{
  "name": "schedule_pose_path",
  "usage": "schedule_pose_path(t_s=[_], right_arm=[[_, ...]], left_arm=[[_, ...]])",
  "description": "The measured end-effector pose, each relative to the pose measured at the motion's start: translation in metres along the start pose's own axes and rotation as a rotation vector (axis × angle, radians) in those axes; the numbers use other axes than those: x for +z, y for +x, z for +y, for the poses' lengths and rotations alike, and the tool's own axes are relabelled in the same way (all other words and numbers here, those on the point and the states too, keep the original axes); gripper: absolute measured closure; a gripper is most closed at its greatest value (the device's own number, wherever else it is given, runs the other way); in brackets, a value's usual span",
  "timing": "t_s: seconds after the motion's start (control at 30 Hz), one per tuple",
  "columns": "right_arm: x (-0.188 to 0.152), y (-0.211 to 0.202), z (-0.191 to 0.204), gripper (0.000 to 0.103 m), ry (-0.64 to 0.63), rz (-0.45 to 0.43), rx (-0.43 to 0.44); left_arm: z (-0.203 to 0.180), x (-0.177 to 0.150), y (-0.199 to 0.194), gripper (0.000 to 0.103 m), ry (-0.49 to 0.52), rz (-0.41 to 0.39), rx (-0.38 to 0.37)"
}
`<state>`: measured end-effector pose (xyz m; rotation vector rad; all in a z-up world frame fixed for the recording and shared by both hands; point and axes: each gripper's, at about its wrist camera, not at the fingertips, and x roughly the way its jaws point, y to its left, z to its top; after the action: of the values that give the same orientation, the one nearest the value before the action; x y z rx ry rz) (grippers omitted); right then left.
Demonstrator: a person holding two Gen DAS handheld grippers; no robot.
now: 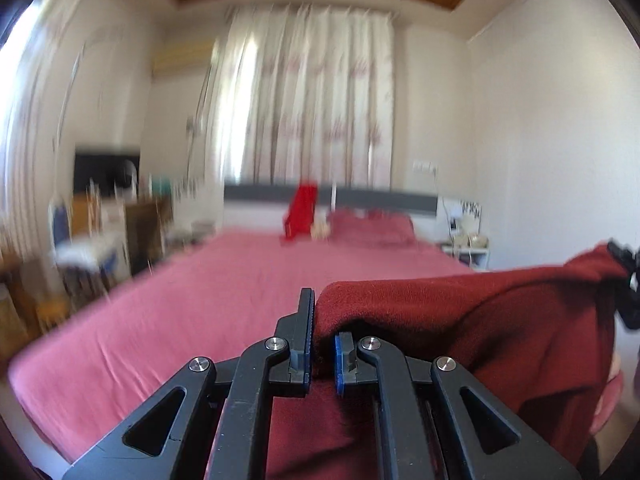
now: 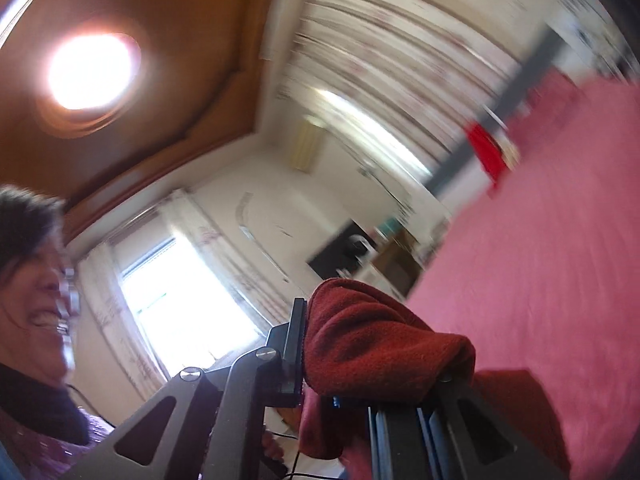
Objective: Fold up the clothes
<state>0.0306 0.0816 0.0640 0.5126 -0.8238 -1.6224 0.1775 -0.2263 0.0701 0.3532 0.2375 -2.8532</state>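
Note:
A dark red knitted garment (image 1: 460,312) hangs stretched in the air over the foot of the pink bed (image 1: 208,292). My left gripper (image 1: 322,322) is shut on one edge of it; the cloth bunches over the right finger. The garment runs off to the right, where the other gripper (image 1: 626,280) shows as a dark shape at its far corner. In the right wrist view, which is strongly tilted, my right gripper (image 2: 320,344) is shut on the same red garment (image 2: 372,344). The cloth drapes over and hides its right finger.
A bright red item (image 1: 302,210) and pink pillows (image 1: 372,222) lie at the headboard. Cluttered wooden furniture (image 1: 120,216) stands left of the bed, a white nightstand (image 1: 468,246) to the right. A person's head (image 2: 32,288) is close at the right wrist view's left edge.

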Motion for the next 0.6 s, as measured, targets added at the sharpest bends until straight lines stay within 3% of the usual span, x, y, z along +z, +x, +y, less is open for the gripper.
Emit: schedule_pose_path(t_s=[0.2, 0.3, 0.47, 0.6], right_arm=[[-0.016, 0.036, -0.123, 0.094, 0.218, 0.016, -0.120], [-0.004, 0.053, -0.178, 0.094, 0.292, 0.003, -0.155], [0.039, 0.092, -0.250, 0.094, 0.329, 0.038, -0.197], [0.057, 0.125, -0.318, 0.094, 0.429, 0.059, -0.248]], left_arm=[[0.003, -0.063, 0.096, 0.094, 0.035, 0.149, 0.035], [0.004, -0.063, 0.148, 0.094, 0.027, 0.183, 0.029], [0.009, -0.029, 0.240, 0.094, 0.060, 0.227, 0.024], [0.012, -0.042, 0.319, 0.094, 0.102, 0.364, 0.029]])
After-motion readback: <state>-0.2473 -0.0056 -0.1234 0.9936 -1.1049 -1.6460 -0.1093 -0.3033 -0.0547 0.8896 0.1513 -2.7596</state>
